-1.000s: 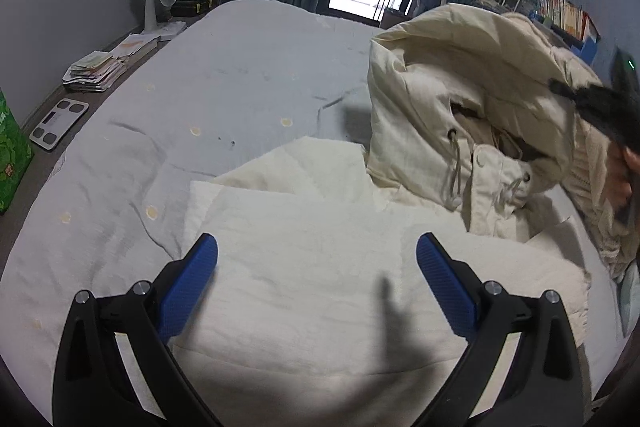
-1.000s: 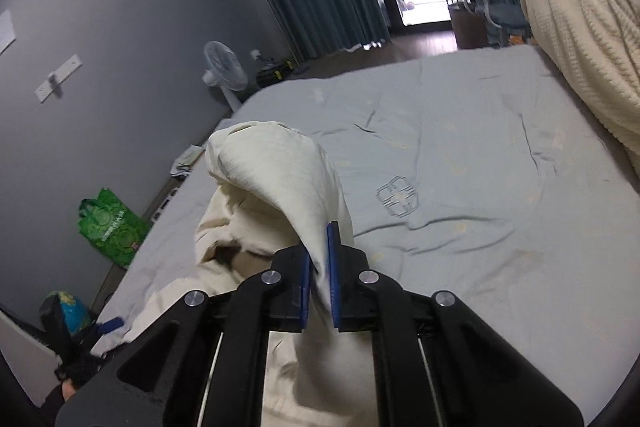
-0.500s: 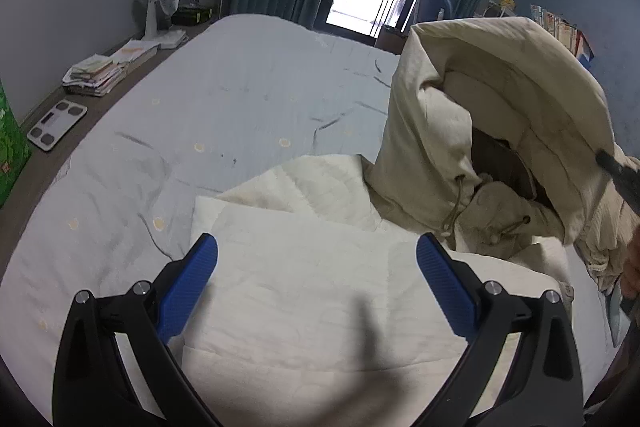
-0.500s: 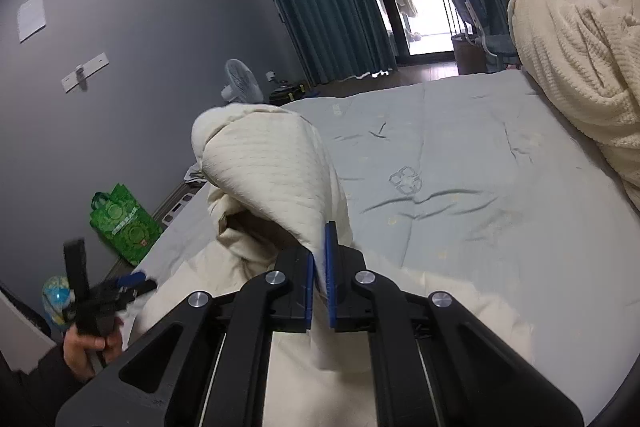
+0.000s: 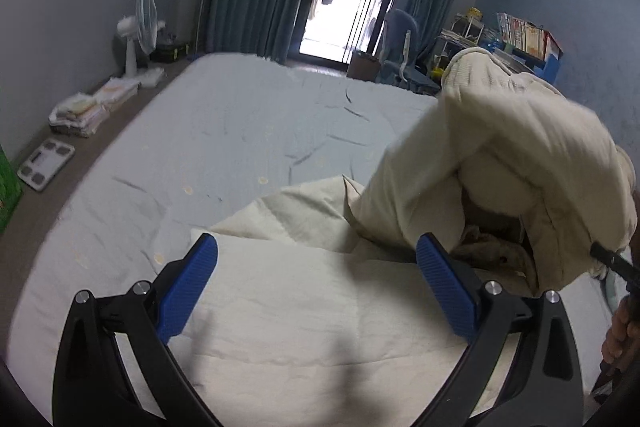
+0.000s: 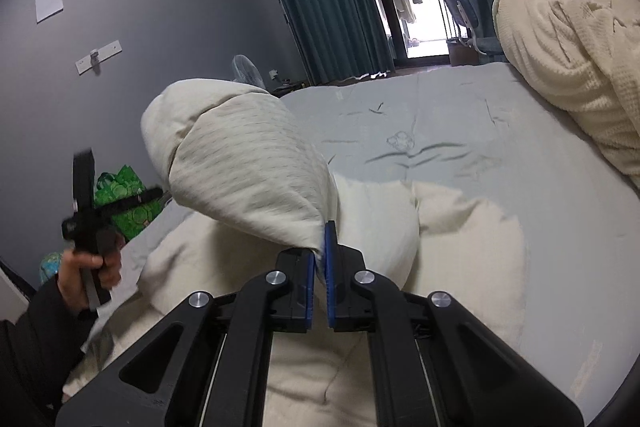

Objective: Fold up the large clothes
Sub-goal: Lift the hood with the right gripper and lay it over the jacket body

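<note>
Item: cream hooded coat [image 6: 256,171], spread on my pale blue bedspread [image 6: 460,147]. Its hood, possibly (view blurred), is raised and pinched in my right gripper [image 6: 319,259]. My left gripper [image 5: 316,263] hangs above it, spread wide, empty. Beside it: cream blanket [image 6: 568,59].

We have swung the coat [image 6: 248,163] fold, pinched in our right hand-held gripper [image 6: 318,259], leftward over its flat part; our left hand-held gripper [image 5: 316,291] rose slightly.
</note>
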A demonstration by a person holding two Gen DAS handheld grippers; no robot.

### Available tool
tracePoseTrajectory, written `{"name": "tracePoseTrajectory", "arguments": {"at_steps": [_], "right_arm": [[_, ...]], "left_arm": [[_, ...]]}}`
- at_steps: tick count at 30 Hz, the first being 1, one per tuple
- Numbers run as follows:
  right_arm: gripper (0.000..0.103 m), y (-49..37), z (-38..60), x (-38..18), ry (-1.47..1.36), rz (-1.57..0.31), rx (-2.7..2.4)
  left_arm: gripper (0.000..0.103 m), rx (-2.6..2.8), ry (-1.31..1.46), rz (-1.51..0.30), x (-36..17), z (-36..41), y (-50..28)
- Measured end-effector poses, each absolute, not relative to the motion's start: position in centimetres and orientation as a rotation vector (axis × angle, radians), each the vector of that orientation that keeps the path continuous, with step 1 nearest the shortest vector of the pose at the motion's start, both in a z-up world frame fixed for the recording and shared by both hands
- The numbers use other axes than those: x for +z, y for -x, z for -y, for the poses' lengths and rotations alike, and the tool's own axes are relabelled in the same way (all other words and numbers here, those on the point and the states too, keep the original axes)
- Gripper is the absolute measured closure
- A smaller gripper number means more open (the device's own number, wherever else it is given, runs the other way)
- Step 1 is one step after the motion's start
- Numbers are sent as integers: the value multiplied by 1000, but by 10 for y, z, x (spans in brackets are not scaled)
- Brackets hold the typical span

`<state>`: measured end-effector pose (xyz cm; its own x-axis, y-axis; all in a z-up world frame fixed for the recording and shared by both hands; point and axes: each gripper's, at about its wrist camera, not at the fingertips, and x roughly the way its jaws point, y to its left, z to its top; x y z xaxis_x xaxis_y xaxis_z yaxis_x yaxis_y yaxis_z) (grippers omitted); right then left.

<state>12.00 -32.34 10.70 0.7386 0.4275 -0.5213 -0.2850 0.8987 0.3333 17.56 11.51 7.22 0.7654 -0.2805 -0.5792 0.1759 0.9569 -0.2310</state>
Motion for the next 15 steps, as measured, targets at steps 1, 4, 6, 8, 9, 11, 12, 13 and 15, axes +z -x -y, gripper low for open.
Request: {"name": "tracePoseTrajectory", "arguments": {"at_steps": [1,4,6,8,9,11,12,13,15], "right_arm": [[98,-115,322,103,-237,-628,398],[98,-102,318,90,-223,-633,402],[98,-95,316,84,-221,-643,405],[98,-90,313,81,-204,-648,405],[98,-88,312,81,-194,-649,404],[98,-82,310,79,-177,-650,402],[98,-80,309,77,-169,-656,400],[98,-78,310,74,-166,-662,398],[98,-72,307,70,-132,-673,389]], "left_arm": [[7,-254,180,-644,76,-118,-172],[7,-258,248,-605,88,-132,-163],[7,-245,266,-581,94,-136,-157],[7,-248,260,-574,100,-135,-154],[7,-253,254,-571,102,-132,-153],[7,-274,246,-568,108,-126,-150],[7,-288,252,-567,111,-122,-148],[7,-299,258,-569,113,-120,-147],[7,-350,289,-595,113,-113,-146]]}}
